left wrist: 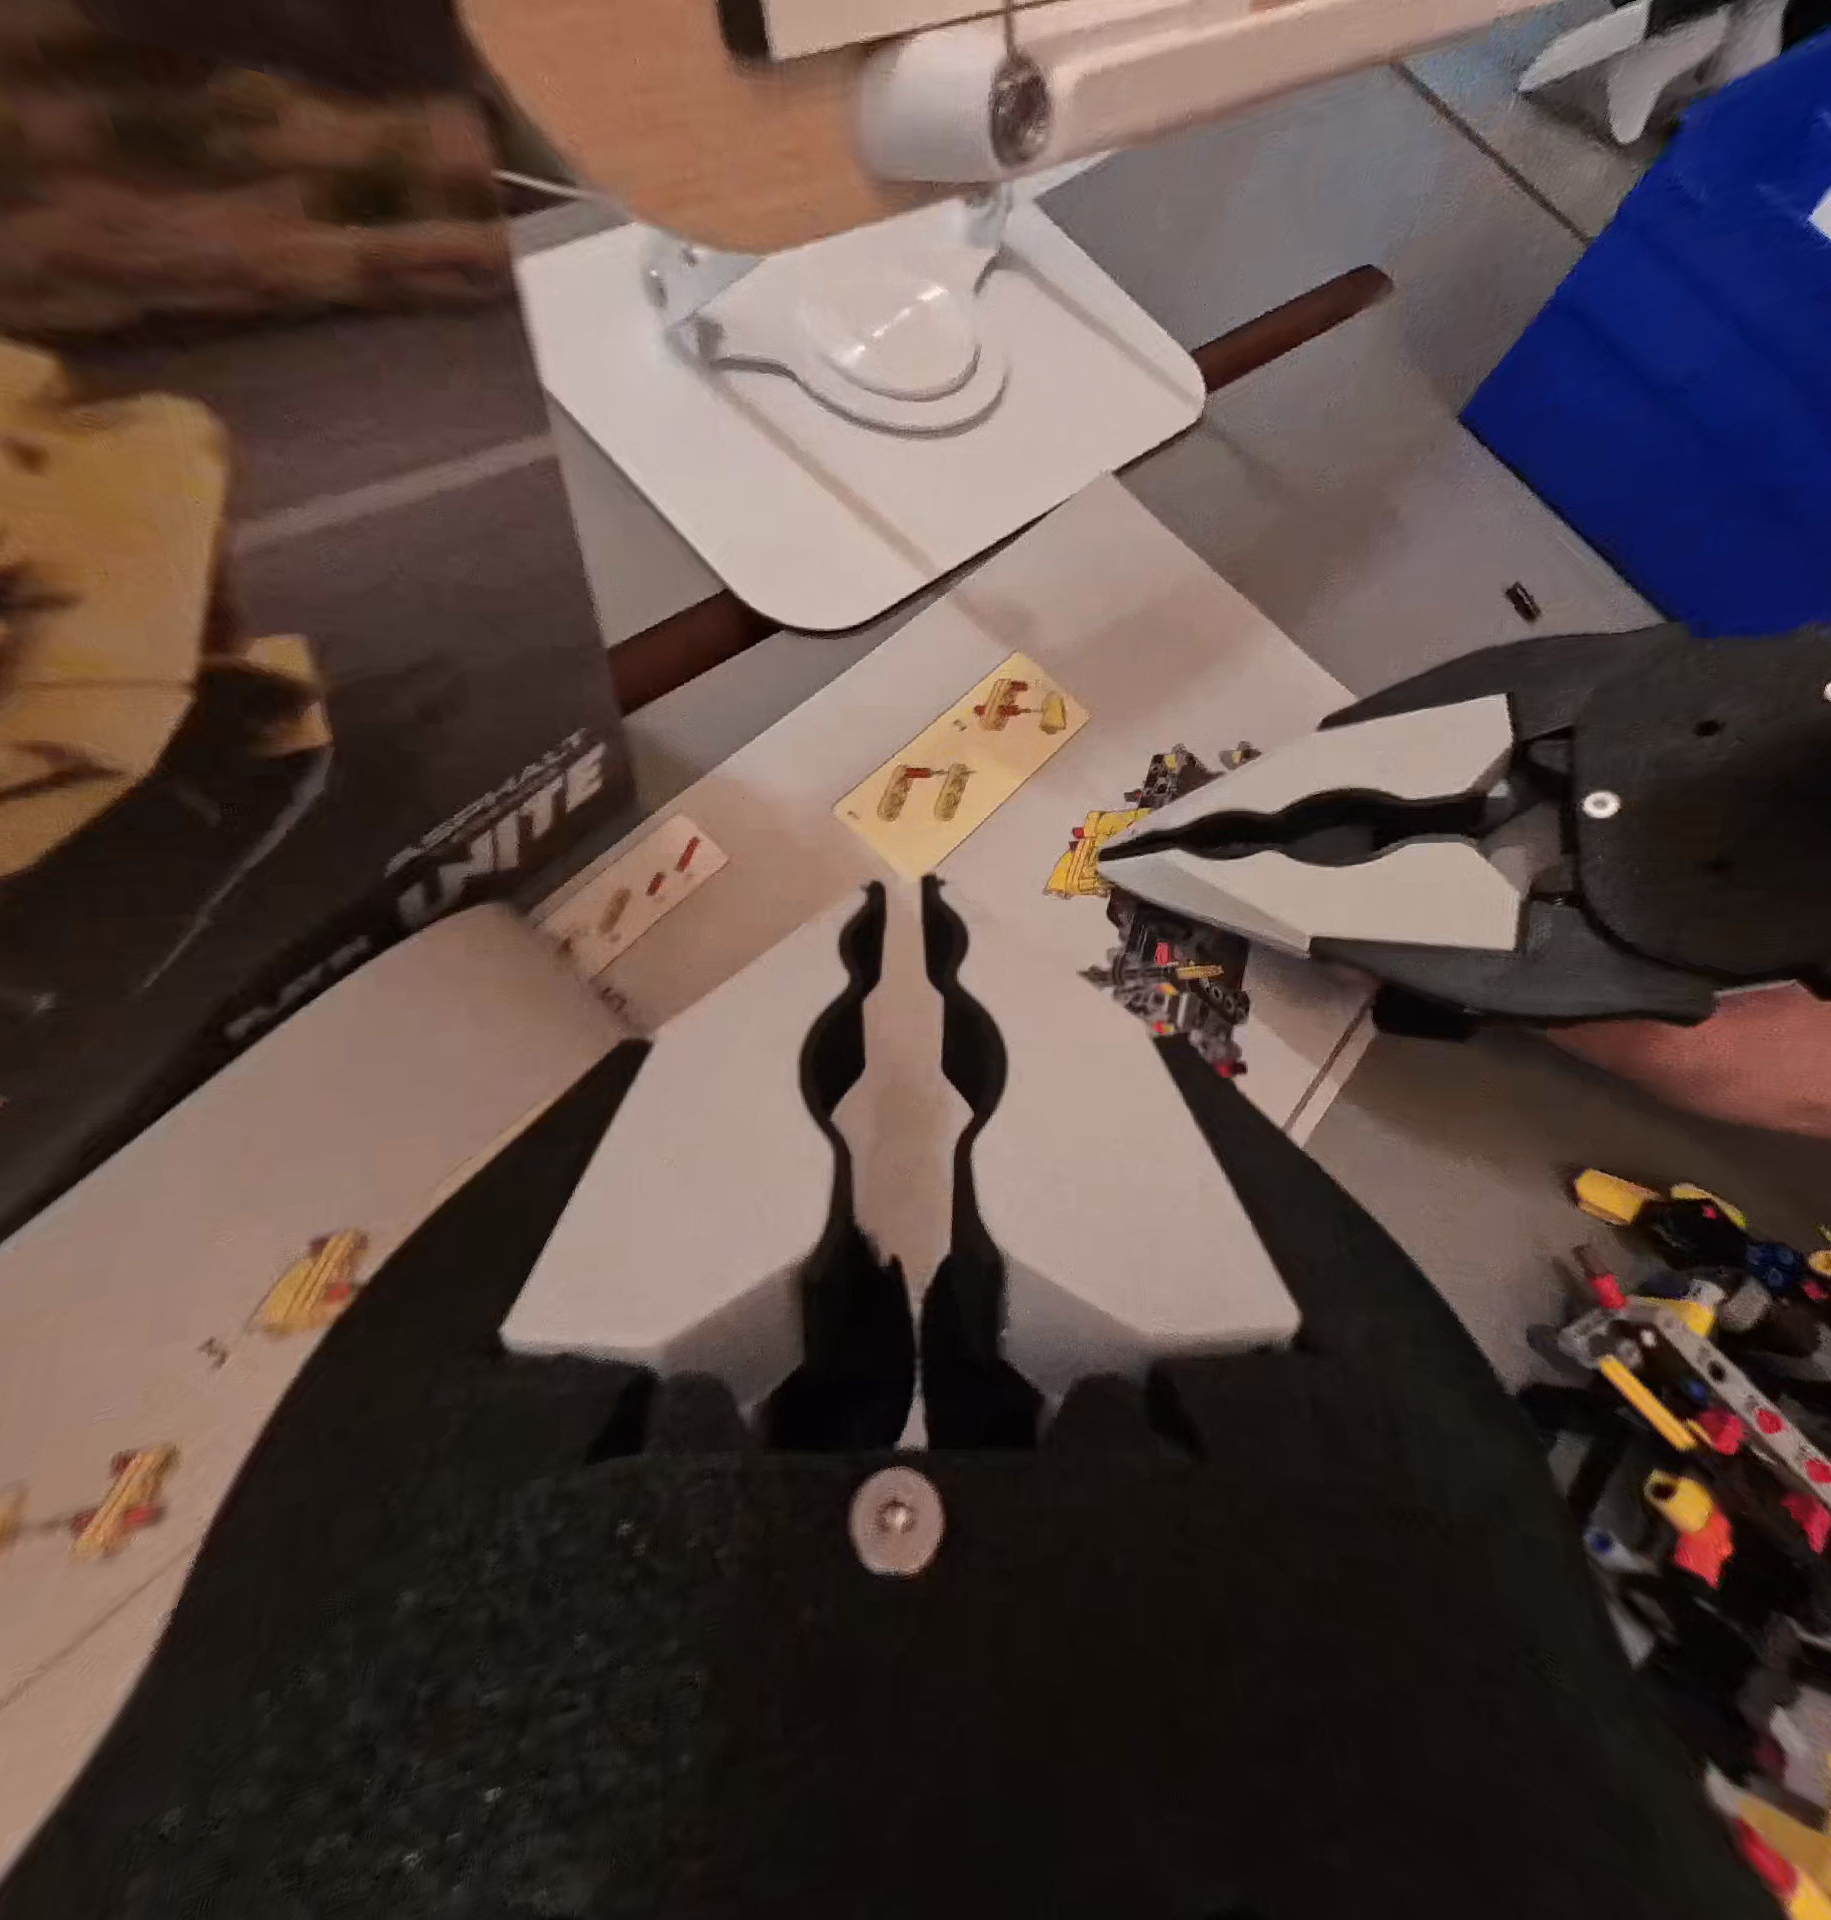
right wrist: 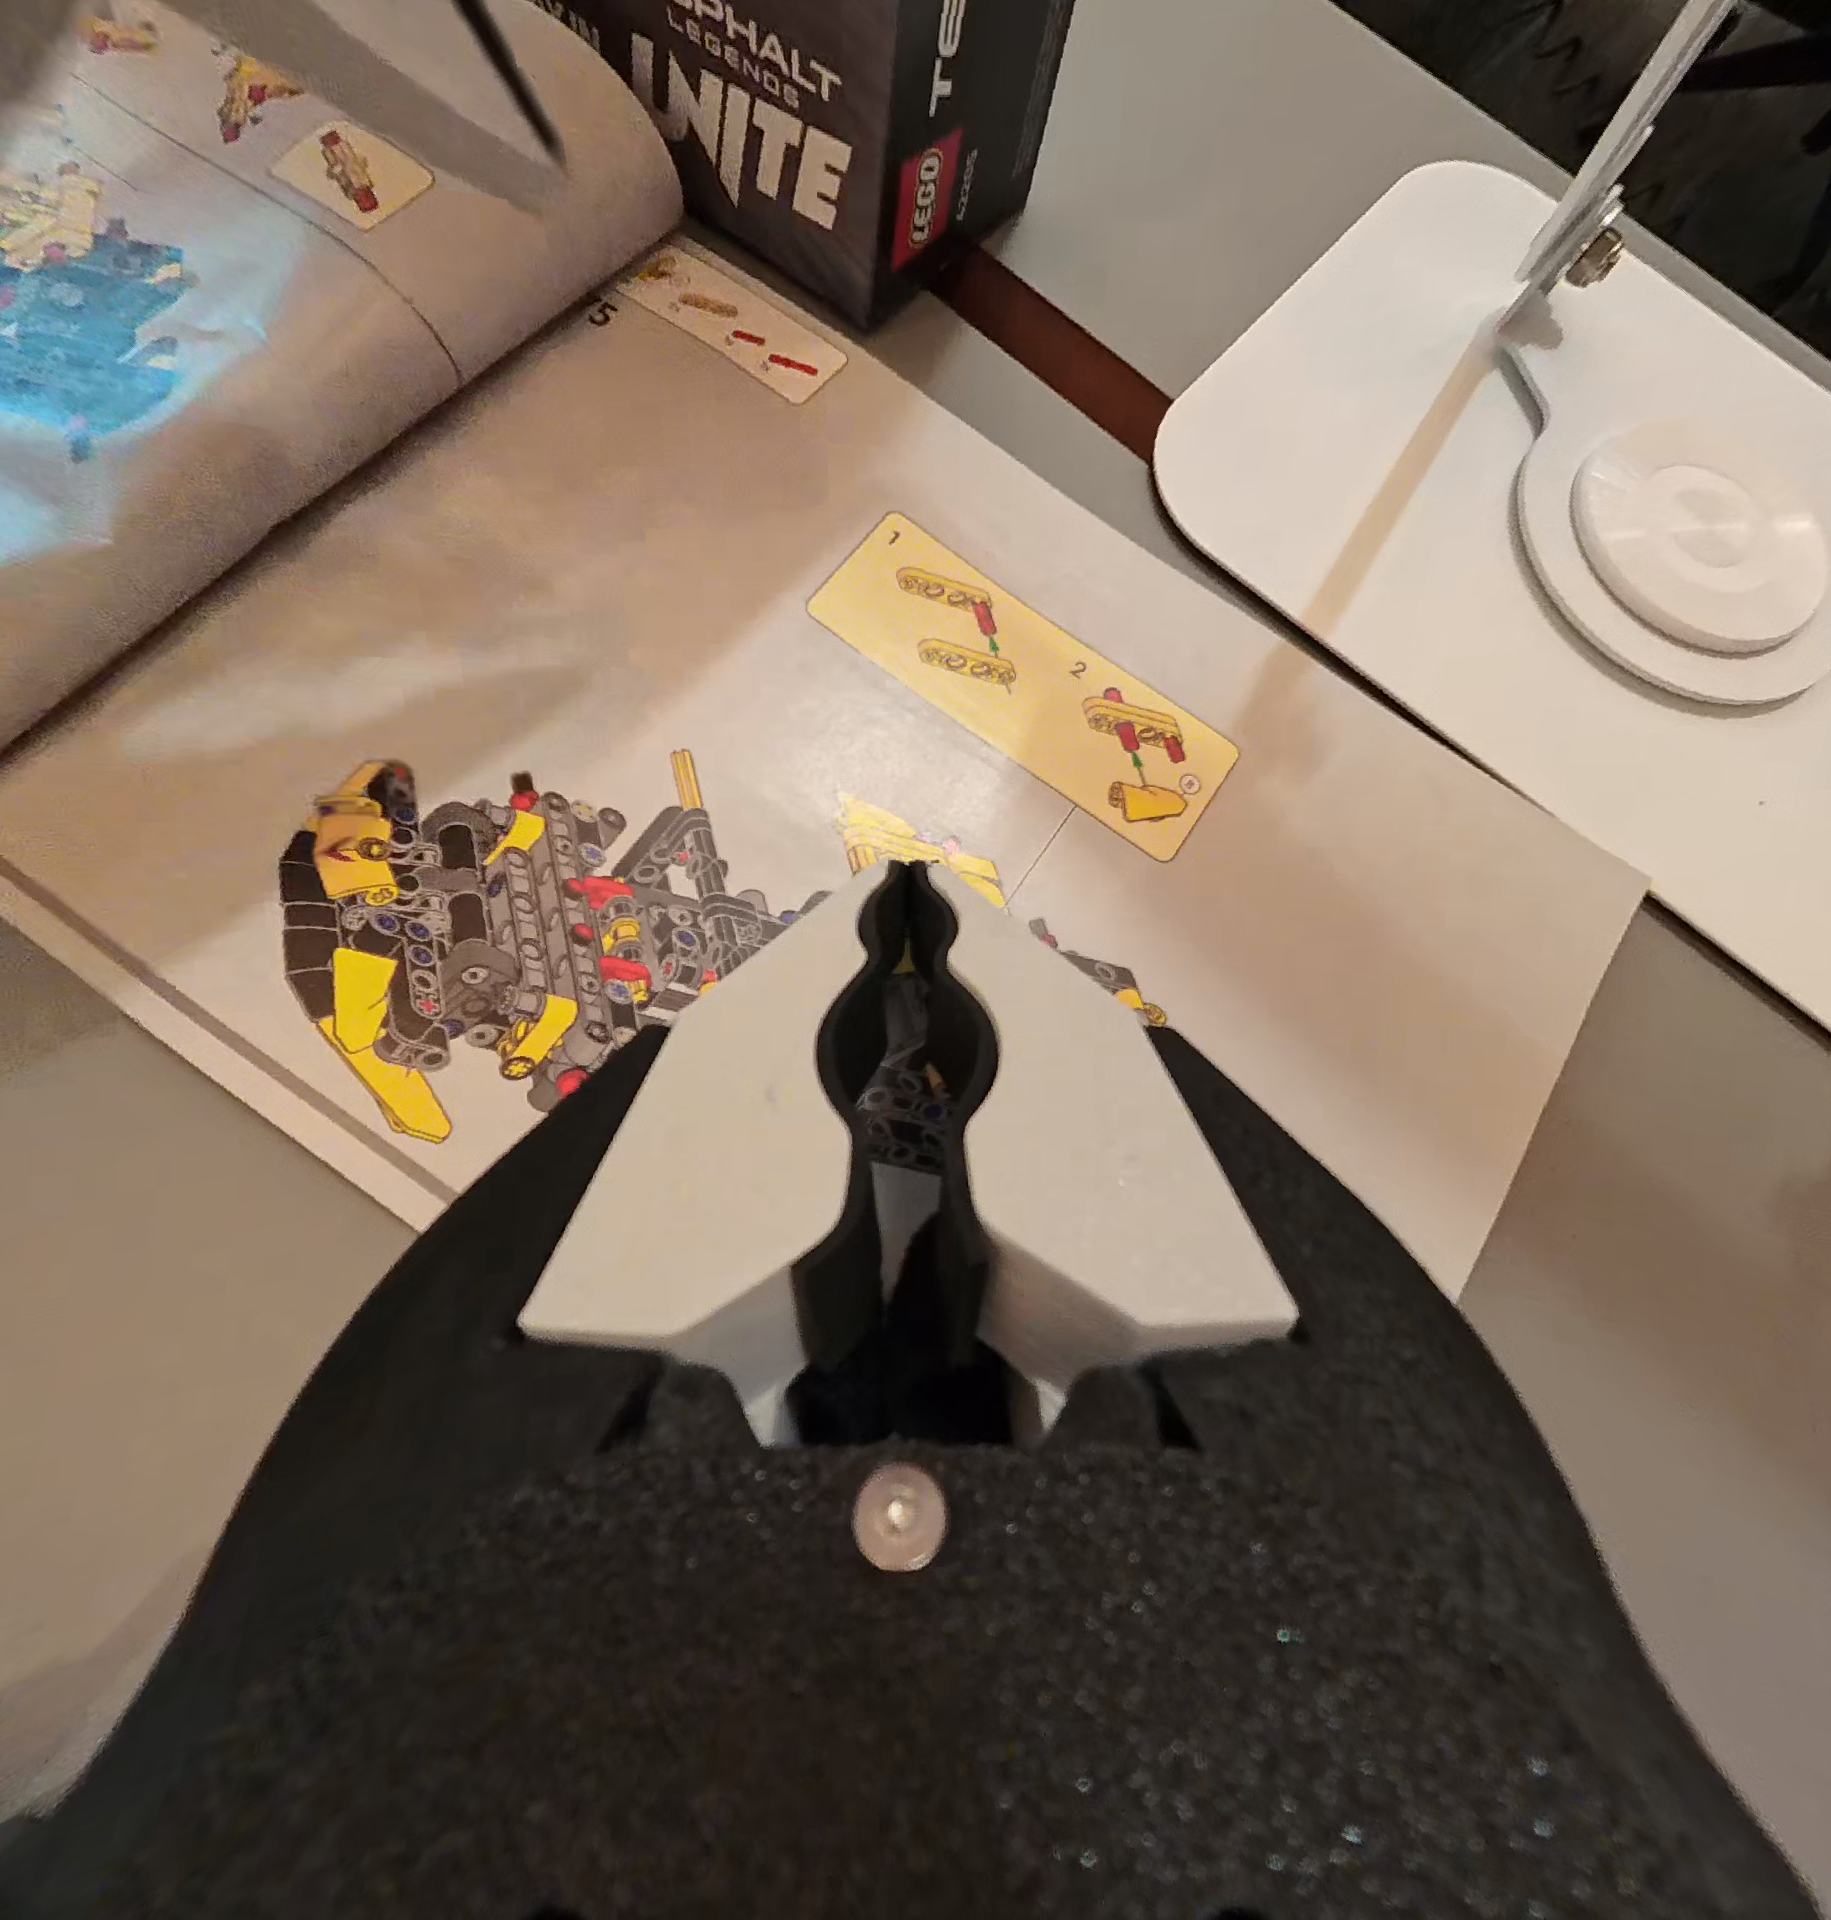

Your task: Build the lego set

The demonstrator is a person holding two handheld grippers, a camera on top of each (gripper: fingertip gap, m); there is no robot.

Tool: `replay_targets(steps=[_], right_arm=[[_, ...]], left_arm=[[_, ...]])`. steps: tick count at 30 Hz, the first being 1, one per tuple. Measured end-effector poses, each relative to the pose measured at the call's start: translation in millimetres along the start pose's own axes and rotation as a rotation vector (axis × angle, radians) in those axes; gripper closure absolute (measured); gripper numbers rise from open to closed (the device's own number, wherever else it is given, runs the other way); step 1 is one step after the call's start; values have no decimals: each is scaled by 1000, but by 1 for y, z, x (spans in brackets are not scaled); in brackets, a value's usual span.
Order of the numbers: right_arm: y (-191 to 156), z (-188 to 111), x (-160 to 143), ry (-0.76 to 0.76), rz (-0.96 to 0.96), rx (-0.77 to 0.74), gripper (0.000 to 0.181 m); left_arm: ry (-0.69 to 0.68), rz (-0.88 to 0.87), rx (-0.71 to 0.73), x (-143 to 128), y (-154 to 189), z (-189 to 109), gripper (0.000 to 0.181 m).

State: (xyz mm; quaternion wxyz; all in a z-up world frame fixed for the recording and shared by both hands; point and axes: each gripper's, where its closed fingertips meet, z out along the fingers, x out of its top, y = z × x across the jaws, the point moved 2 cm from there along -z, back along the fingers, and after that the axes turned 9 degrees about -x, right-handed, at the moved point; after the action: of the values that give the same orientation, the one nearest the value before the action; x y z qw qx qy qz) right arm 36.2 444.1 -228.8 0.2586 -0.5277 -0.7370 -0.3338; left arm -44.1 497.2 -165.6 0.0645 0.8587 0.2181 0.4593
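It looks like an indoor hobby or work desk (right wrist: 1721, 1299): a white stand base (right wrist: 1410, 436), an open instruction booklet (right wrist: 578, 623) and a dark set box (right wrist: 786, 156) share it.

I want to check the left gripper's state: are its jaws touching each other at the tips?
Apart. The left wrist view shows the left gripper with a narrow strip of the booklet visible between the jaws, down to the tips.
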Motion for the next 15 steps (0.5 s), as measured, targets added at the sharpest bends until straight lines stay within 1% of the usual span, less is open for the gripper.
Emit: replay_targets(steps=[2,5,7,9,12,15], right_arm=[[0,0,0,2,4,4,181],[0,0,0,1,9,15,181],[1,0,0,2,12,20,181],[1,0,0,-1,10,20,181],[0,0,0,-3,11,16,181],[-5,0,1,6,11,31,181]], left_arm=[[-76,20,19,-9,-6,17,178],[-195,29,40,-38,-21,28,181],[-144,0,22,-41,-26,23,181],[-146,-12,38,-49,-36,12,181],[-62,20,-22,-56,-38,-3,181],[-33,12,-63,-62,-39,-14,181]])
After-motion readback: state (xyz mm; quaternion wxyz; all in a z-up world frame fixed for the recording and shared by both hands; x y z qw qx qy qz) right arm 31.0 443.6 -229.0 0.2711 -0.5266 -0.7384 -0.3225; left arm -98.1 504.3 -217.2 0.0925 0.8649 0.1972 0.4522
